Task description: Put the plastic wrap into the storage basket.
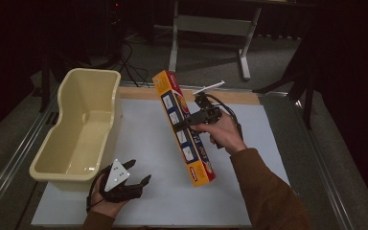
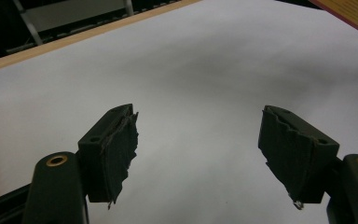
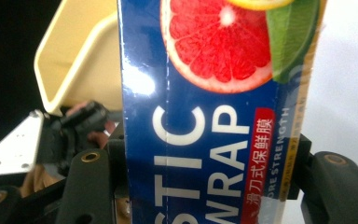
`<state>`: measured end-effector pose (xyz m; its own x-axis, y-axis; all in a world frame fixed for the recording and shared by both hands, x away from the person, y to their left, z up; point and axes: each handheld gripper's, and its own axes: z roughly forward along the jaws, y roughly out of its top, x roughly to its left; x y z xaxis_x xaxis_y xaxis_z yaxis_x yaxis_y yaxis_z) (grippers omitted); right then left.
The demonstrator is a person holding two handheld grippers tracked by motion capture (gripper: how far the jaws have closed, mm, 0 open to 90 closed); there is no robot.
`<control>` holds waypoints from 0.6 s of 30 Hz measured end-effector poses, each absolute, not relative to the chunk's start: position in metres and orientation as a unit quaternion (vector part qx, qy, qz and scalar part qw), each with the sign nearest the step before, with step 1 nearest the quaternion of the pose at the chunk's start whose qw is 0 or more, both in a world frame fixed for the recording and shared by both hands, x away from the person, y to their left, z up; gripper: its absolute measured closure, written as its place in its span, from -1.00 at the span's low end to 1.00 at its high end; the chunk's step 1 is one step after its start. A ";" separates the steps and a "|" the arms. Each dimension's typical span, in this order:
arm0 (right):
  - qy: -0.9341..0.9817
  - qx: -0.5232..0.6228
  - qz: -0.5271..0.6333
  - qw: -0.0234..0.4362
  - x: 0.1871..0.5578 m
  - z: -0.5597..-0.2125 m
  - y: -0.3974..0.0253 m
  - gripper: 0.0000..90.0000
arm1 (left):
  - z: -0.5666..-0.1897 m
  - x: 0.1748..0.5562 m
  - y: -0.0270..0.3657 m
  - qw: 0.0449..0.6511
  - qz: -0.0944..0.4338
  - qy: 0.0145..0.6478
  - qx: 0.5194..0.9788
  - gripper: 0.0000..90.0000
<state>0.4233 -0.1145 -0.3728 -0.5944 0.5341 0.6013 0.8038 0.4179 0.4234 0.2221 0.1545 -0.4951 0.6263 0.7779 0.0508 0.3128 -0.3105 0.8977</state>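
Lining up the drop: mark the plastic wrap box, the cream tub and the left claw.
plastic wrap box [image 1: 181, 128]: high view, middle of its long face.
cream tub [image 1: 71, 174]: high view, near rim.
left claw [image 1: 139, 172]: high view, between fingertips.

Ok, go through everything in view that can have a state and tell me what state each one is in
plastic wrap box: closed, lifted off the table, tilted, clamped across its width.
right gripper: shut on the box, a jaw on each side of it.
left gripper: open, nothing between its jaws, low over the white sheet.
cream tub: upright at the table's left, nothing in it.
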 end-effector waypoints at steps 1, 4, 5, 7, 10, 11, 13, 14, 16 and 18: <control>-0.817 -0.411 -0.356 0.193 0.424 -0.372 -0.113 -0.09 | -0.495 0.222 0.154 0.469 0.249 0.354 0.770 -0.39; -0.807 -0.418 -0.366 0.200 0.428 -0.369 -0.110 -0.09 | -0.495 0.222 0.155 0.470 0.249 0.354 0.769 -0.39; -0.806 -0.420 -0.368 0.198 0.429 -0.368 -0.109 -0.09 | -0.495 0.222 0.155 0.470 0.249 0.354 0.769 -0.39; -0.801 -0.425 -0.371 0.197 0.431 -0.365 -0.106 -0.09 | -0.495 0.222 0.155 0.470 0.249 0.354 0.769 -0.39; -0.794 -0.431 -0.379 0.203 0.434 -0.362 -0.103 -0.09 | -0.495 0.222 0.155 0.471 0.248 0.354 0.769 -0.39; -0.792 -0.431 -0.382 0.206 0.436 -0.361 -0.102 -0.09 | -0.495 0.222 0.155 0.471 0.247 0.354 0.769 -0.39; -0.785 -0.435 -0.388 0.210 0.439 -0.359 -0.102 -0.09 | -0.495 0.223 0.155 0.470 0.246 0.355 0.770 -0.39; -0.782 -0.438 -0.391 0.210 0.440 -0.358 -0.101 -0.09 | -0.495 0.223 0.155 0.470 0.246 0.355 0.770 -0.39; -0.775 -0.444 -0.397 0.208 0.443 -0.355 -0.101 -0.09 | -0.495 0.223 0.155 0.471 0.247 0.355 0.769 -0.39; -0.769 -0.445 -0.406 0.212 0.446 -0.354 -0.100 -0.09 | -0.495 0.223 0.156 0.472 0.247 0.357 0.767 -0.39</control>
<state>0.4460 -0.1002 -0.3536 -0.5140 0.5130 0.6875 0.8571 0.2736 0.4366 0.2227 0.1556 -0.4948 0.6226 0.7814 0.0413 0.3149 -0.2985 0.9010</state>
